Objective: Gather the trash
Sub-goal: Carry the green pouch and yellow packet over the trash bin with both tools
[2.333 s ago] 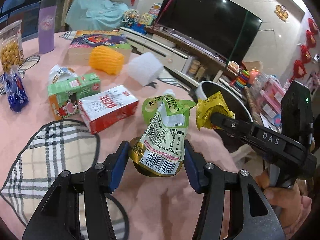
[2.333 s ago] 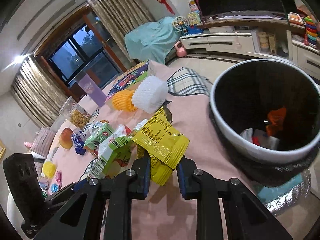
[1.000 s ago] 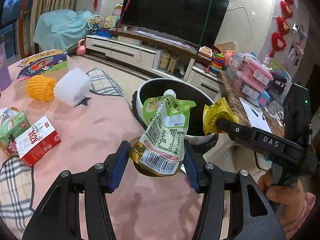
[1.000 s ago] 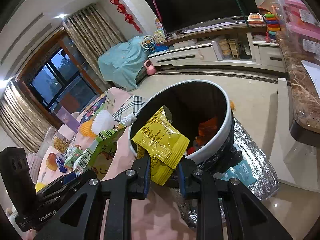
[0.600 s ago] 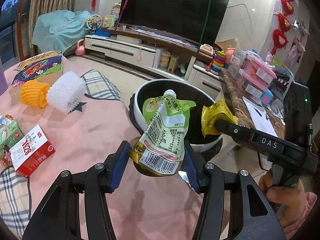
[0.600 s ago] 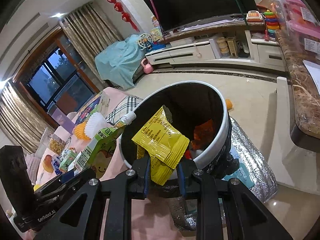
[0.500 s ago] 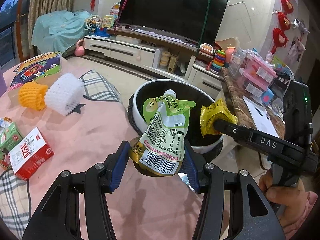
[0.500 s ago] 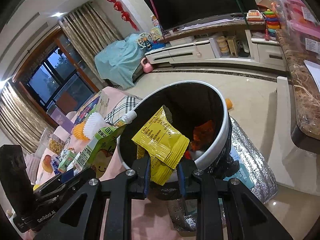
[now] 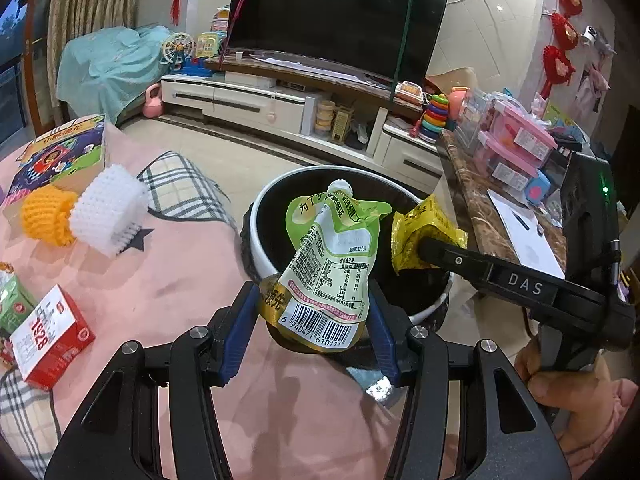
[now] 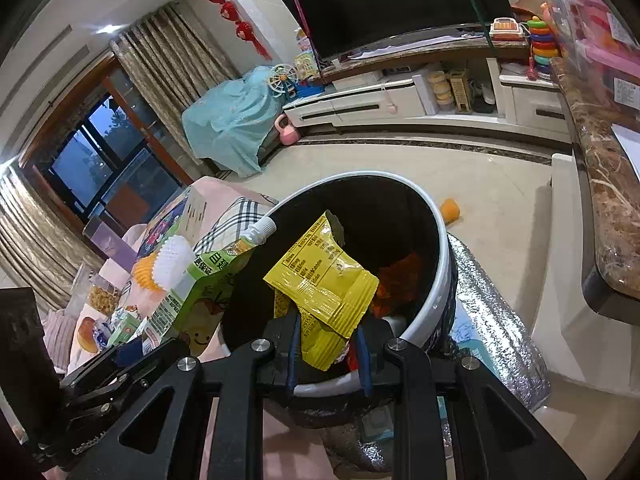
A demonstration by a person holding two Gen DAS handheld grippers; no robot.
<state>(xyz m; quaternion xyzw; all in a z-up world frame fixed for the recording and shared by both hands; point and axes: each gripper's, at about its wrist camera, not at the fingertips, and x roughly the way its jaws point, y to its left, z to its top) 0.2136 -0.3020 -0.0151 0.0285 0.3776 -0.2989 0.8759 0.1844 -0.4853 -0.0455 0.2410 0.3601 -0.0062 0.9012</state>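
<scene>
My left gripper is shut on a green drink pouch with a white cap and a barcode, held upright over the near rim of the bin. A yellow snack wrapper sits clamped in my right gripper, right above the opening of the bin. In the left wrist view the right gripper comes in from the right with the yellow wrapper at its tip. The bin is white-rimmed with a dark liner and holds orange and red trash. The green pouch also shows at the left of the right wrist view.
The pink table carries a red-and-white carton, a white foam net, an orange foam net and a picture box. A marble counter stands to the right of the bin. A person's hand holds the right gripper.
Both grippers have travelled from over the table toward the bin, each keeping its trash. The bin now lies directly under the yellow wrapper and close under the pouch.
</scene>
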